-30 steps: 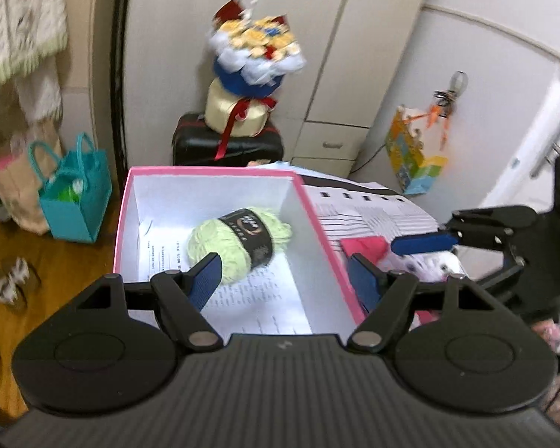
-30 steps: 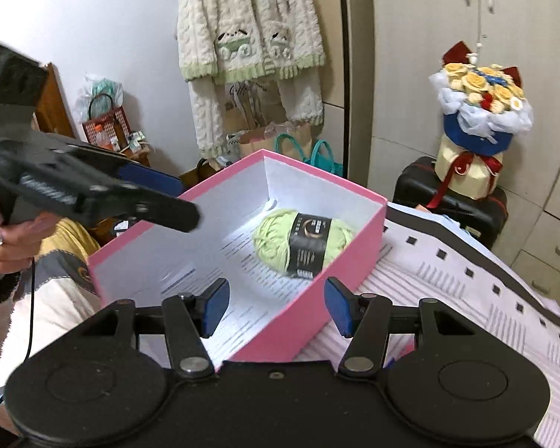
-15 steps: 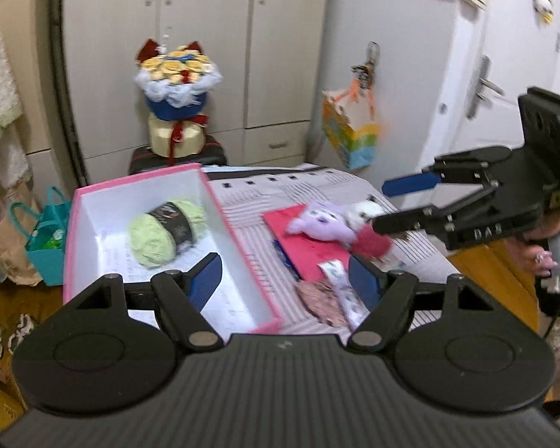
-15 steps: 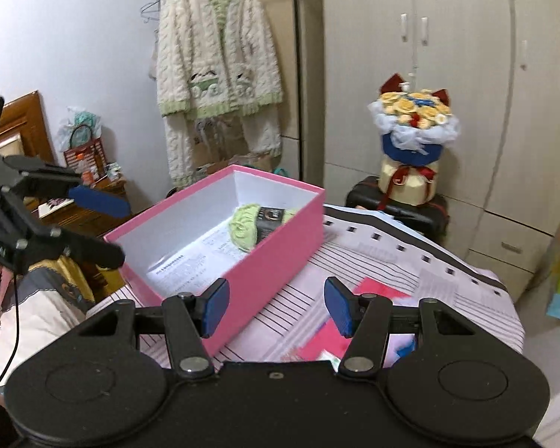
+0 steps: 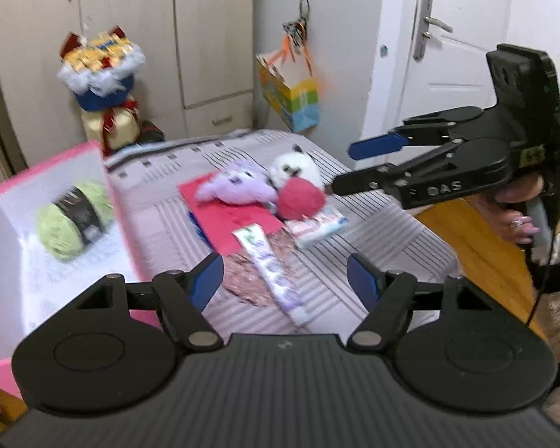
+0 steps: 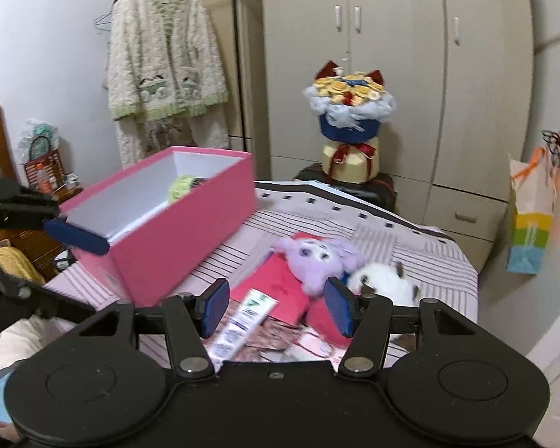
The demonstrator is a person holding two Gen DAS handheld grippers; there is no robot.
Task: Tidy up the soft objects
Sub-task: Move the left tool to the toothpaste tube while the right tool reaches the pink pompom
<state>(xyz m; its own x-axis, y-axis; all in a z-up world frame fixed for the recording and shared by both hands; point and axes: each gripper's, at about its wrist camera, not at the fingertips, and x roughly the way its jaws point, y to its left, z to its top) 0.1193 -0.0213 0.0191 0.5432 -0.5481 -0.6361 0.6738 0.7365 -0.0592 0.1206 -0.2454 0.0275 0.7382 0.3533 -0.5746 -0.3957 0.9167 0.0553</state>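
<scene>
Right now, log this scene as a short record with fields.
box: pink box, open, on the striped cover
in box: green yarn
outside box: purple plush, white plush, red yarn ball, tube
left gripper: open, empty
right gripper: open, empty, near the red yarn ball
</scene>
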